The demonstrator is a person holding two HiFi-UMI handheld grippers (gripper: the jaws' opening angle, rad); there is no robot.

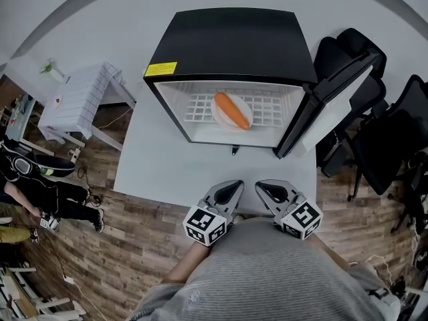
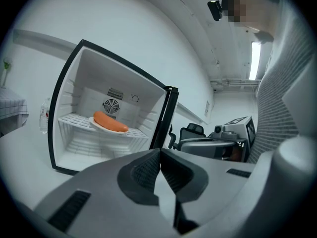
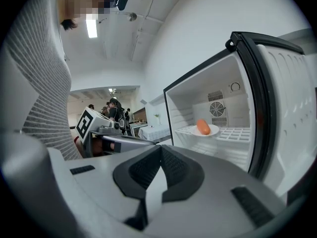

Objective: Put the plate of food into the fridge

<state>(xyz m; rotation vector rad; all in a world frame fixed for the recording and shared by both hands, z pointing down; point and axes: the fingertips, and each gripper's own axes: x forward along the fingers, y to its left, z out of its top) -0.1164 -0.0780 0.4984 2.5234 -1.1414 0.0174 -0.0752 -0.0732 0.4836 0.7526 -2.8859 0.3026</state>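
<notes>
Nearest, tucked against the grey sweater (image 1: 267, 273): left gripper (image 1: 234, 186) and right gripper (image 1: 263, 188), side by side, jaws of each pressed together on nothing. Looks like a rest pose, held back from the work, with nothing left to carry.

Ahead, bare white table (image 1: 167, 169), with only a small dark bit (image 1: 234, 151) by the fridge's front edge, too small to name.

Beyond, black fridge (image 1: 234, 39), door (image 1: 334, 92) wide open to the right. Inside, on the wire shelf (image 1: 271, 109), plate (image 1: 246, 107) with the orange food (image 1: 231, 111) lying across it, near the middle and clear of the walls.

Probably leaves only the door to shut. No obstacle on the table to its swing, though black chairs (image 1: 381, 139) stand close behind it.

Far left, a white side table (image 1: 80, 95) and a person (image 1: 47, 192) on the wooden floor (image 1: 147, 246), well apart.
</notes>
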